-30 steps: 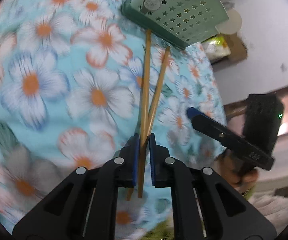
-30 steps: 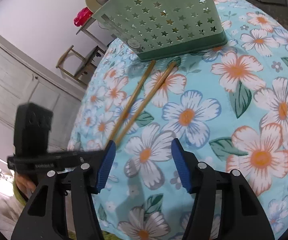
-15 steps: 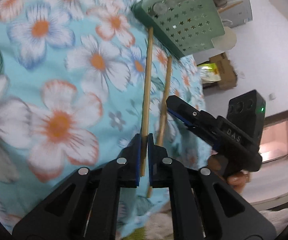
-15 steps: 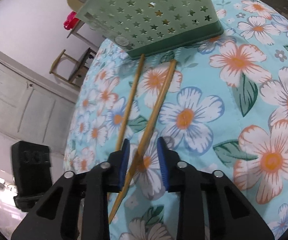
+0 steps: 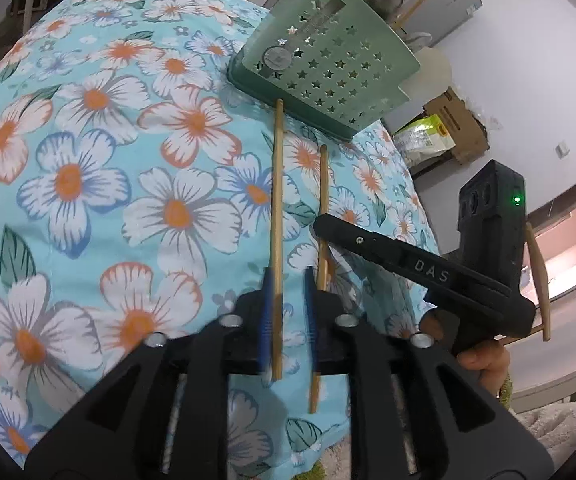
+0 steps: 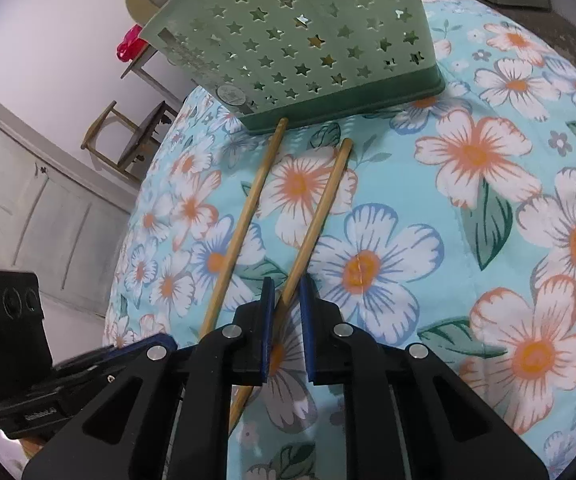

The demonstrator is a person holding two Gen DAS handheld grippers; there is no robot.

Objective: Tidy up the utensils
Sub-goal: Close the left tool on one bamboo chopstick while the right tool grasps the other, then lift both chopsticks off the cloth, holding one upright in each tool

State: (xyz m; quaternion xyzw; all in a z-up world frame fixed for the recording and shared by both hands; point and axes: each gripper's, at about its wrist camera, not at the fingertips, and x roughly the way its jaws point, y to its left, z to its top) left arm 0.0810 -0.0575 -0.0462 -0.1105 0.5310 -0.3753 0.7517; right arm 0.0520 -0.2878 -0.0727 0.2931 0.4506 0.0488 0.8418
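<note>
Surface [image 5: 87, 184] is covered in a turquoise cloth with big white and orange flowers; white walls, a wooden chair [image 6: 127, 136] off to the right claw's left. Two bamboo chopsticks lie side by side ahead of both claws, tips near one green star-cut utensil holder [image 6: 308, 52]. Left claw [image 5: 288, 316] is slightly apart around the left chopstick [image 5: 276, 208]. Right claw [image 6: 287, 320] sits slightly apart around the right chopstick [image 6: 320, 208]

holder [image 6: 296, 44] top cropped, left claw [image 5: 288, 312] blurred
</note>
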